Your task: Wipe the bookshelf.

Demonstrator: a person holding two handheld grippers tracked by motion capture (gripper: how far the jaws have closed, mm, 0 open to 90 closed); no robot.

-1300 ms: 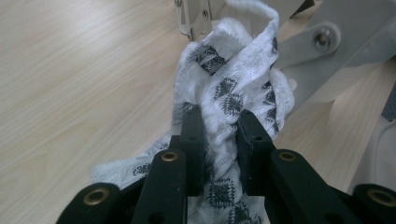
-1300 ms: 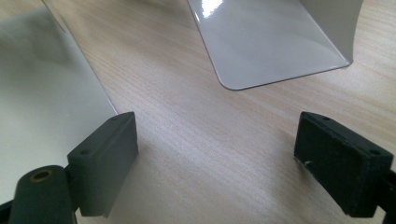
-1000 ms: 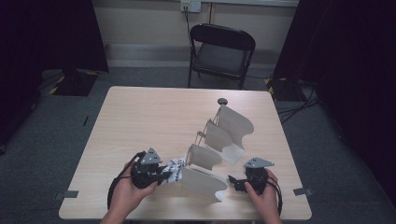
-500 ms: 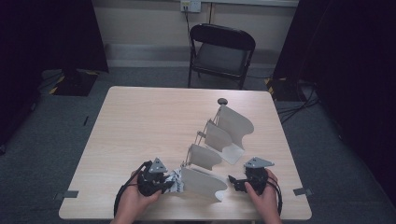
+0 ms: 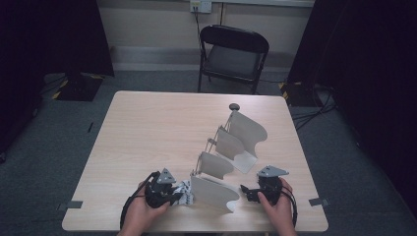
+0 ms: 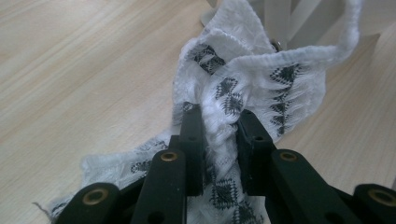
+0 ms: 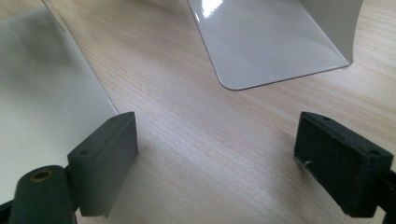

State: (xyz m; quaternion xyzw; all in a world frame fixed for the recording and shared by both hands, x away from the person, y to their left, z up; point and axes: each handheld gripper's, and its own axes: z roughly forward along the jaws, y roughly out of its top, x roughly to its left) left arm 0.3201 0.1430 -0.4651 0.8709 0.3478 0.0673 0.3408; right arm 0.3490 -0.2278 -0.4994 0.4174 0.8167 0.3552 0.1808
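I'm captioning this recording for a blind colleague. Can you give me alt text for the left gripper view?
The left gripper is shut on a bunched white cloth with black geometric patterning, its black jaws rising from the bottom edge. The cloth lies rumpled on a light wooden table, and pale parts of a curved-panel rack show behind it.

On the worktop [image 5: 147, 128], your cloth [image 5: 184, 191] lies at 9 o'clock of the nearest rack panel [image 5: 211, 192]; the chair [image 5: 233, 54] stands at 12 o'clock behind the worktop.
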